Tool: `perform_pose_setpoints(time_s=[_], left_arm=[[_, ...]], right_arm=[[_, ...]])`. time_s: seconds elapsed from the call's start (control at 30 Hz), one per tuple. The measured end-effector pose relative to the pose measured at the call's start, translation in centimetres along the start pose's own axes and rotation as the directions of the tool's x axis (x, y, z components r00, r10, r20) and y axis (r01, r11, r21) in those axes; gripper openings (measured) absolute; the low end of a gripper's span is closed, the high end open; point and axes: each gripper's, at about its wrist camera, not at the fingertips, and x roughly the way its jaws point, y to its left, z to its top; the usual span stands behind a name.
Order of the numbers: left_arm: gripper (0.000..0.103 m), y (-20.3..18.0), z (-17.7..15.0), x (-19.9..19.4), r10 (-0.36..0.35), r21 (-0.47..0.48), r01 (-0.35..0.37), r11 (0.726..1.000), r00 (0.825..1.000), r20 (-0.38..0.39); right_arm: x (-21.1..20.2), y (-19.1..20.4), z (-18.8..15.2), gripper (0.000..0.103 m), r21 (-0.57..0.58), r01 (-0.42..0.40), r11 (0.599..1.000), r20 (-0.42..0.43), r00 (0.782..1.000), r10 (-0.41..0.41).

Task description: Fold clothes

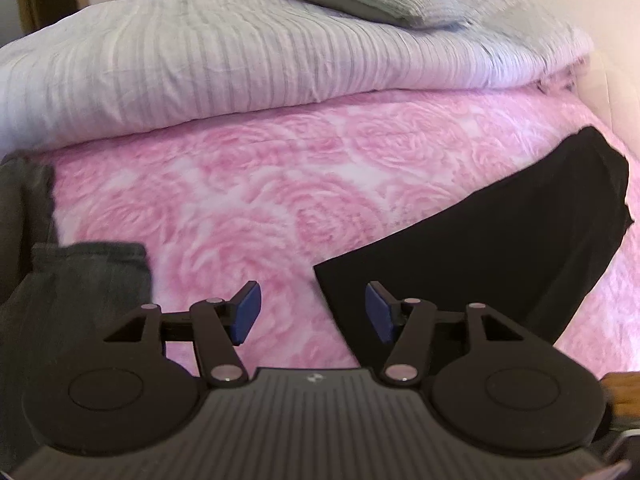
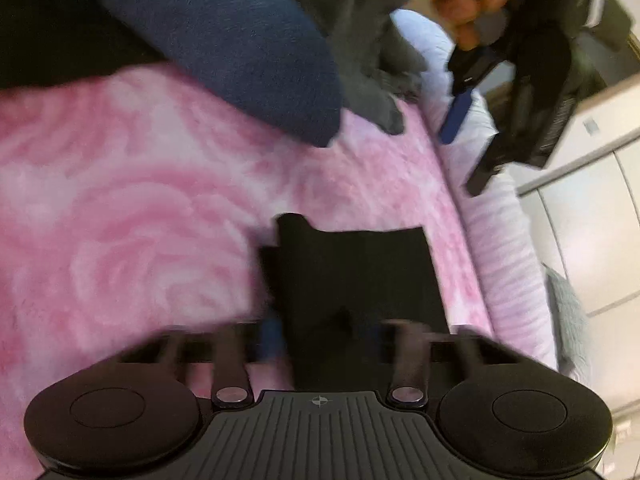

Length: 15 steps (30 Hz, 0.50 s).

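Bed covered in a plush pink rose-pattern blanket [image 1: 248, 184], with a ribbed white duvet [image 1: 240, 60] folded along its 12 o'clock edge. The black garment [image 1: 500, 240] is smooth, flat and straight-edged, lying at 3 o'clock of my left tongs [image 1: 314, 312], which are released with nothing between the blue pads. My right tongs [image 2: 320, 336] are blurred, clenched on the black cloth's near edge. A grey garment [image 1: 80, 280] sits at 9 o'clock. Open pink blanket in the middle.

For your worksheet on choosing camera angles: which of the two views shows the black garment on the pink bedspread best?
The left wrist view: the black garment lies sharp and mostly whole on the pink bedspread. In the right wrist view it is blurred, and its near end is hidden at the right gripper.
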Motion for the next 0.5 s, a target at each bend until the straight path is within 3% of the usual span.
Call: perform_pose_setpoints(time_s=[0.13,0.2,0.23,0.33,0.43,0.5], left_arm=[[0.054,0.2,-0.2,-2.7,0.044,-0.029,-0.043,0.999,0.998,0.036],[0.055,-0.3,0.0,-3.9,0.057,-0.030,-0.056,0.998,0.997,0.044],[0.055,-0.7,0.2,-4.3,0.061,-0.026,-0.059,0.998,0.997,0.045],[0.056,-3.5,1.3,-4.8,0.062,-0.001,-0.062,0.998,0.997,0.042],[0.057,-7.8,2.4,-3.9,0.030,0.025,-0.031,0.999,0.999,0.038],[0.058,-11.6,3.2,-2.6,-0.002,0.051,0.001,0.999,1.000,0.028]], right_arm=[[-1.1,-3.5,0.3,0.004,0.197,-0.032,0.980,0.027,0.999,0.027],[-2.7,-7.9,-0.3,0.004,0.406,-0.039,0.913,0.060,0.998,0.016],[-3.6,-10.8,-1.2,0.004,0.528,-0.052,0.848,0.084,0.996,0.008],[-7.0,-19.6,-6.8,0.004,0.823,-0.066,0.564,0.141,0.986,-0.090],[-11.7,-26.2,-15.3,0.004,0.951,0.003,0.308,0.081,0.963,-0.258],[-14.3,-28.2,-22.2,0.004,0.982,0.074,0.175,-0.013,0.944,-0.329]])
